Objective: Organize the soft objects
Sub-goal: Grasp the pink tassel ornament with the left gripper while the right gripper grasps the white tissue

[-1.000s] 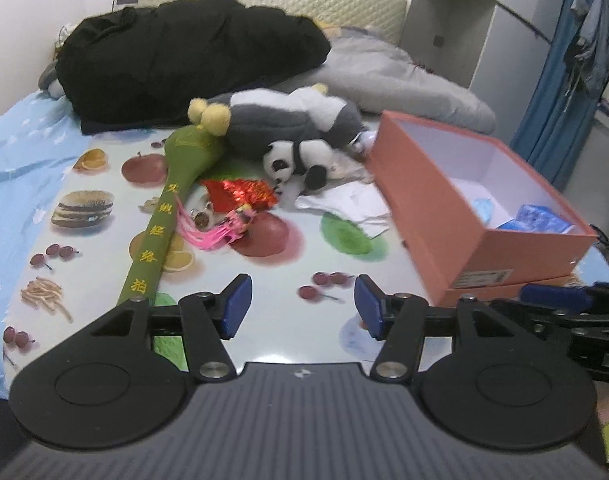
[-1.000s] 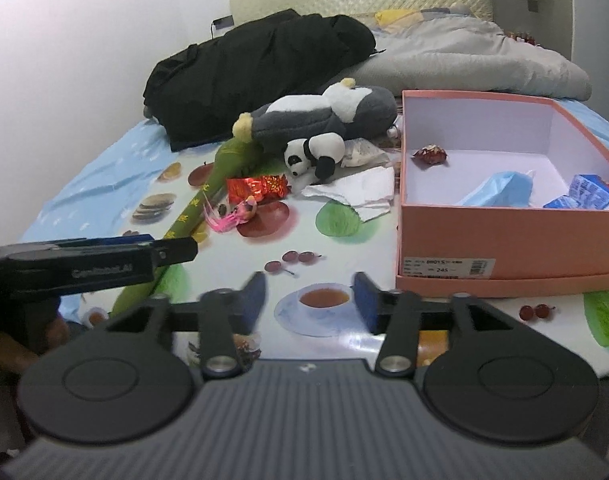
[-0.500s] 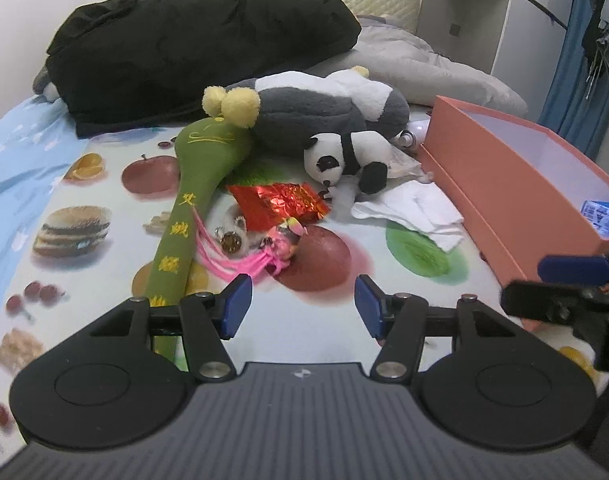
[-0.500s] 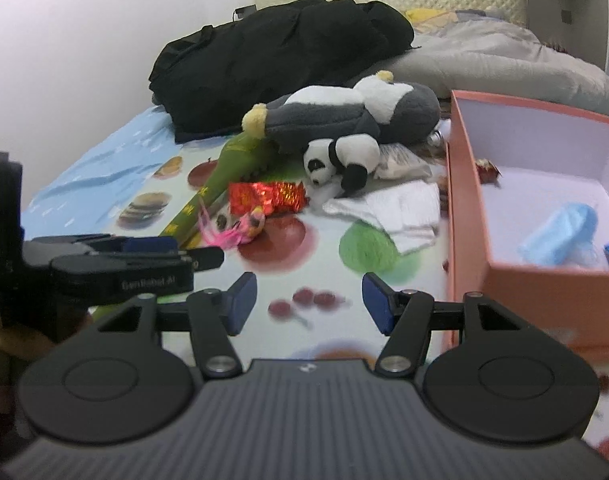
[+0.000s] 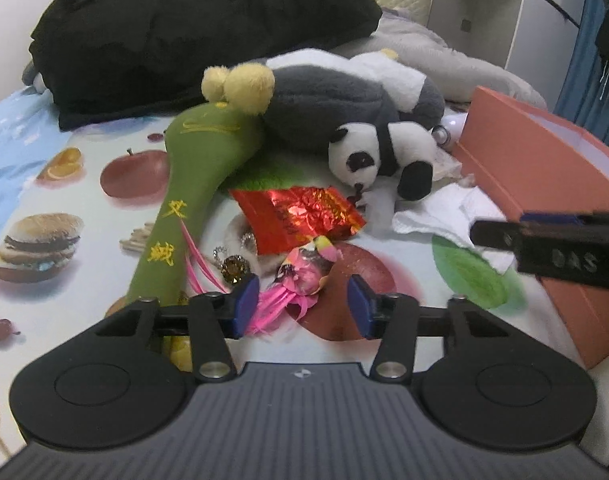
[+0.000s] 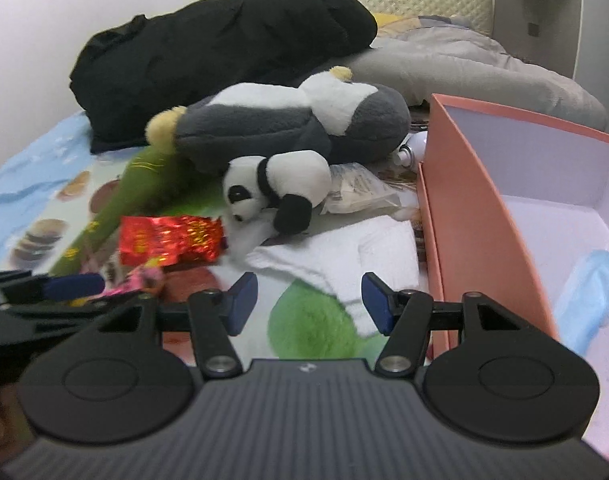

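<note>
My left tongs [image 5: 302, 306] are closing around the pink tasselled toy [image 5: 300, 276], pads not yet pressing it; that toy lies just in front of the red foil packet [image 5: 300, 216]; my right tongs [image 6: 308, 300] gape empty over the white cloth [image 6: 344, 256], right of the packet.

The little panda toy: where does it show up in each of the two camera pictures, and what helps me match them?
Left wrist view: the little panda toy lies right of centre, above the red foil packet.
Right wrist view: the little panda toy lies near the centre, up and right of the red foil packet.
Shared landmark: the big grey and white plush lies just behind it in both.
</note>
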`<state>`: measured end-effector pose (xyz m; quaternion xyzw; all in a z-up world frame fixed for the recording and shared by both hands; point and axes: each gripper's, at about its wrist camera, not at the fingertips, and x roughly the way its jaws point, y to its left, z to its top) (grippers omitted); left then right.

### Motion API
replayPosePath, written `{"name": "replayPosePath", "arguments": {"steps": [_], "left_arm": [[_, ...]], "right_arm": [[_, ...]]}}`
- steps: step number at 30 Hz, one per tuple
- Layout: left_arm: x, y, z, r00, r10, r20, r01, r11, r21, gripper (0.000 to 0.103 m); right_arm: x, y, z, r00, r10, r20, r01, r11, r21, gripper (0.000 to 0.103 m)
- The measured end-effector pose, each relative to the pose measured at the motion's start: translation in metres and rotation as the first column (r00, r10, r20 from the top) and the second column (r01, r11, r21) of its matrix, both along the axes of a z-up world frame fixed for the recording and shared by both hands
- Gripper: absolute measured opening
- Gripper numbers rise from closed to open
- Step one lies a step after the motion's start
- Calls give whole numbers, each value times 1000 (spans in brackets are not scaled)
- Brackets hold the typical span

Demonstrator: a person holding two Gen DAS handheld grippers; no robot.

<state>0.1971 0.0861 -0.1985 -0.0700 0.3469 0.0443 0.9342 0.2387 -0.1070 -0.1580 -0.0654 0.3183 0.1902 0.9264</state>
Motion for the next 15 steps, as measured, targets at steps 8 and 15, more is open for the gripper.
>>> {"name": "replayPosePath", "arguments": {"steps": [8,15], "left_arm": [[-2,3,-7,1000,18,-4,-18,1000,5,26],[-5,1,-7,999,35,10,-34,998,-43,17]], "right_arm": [[29,11,-30,1000,-7,-24,5,998,-61,60],[38,12,-37,998,17,-59,-20,998,-54,30]]}}
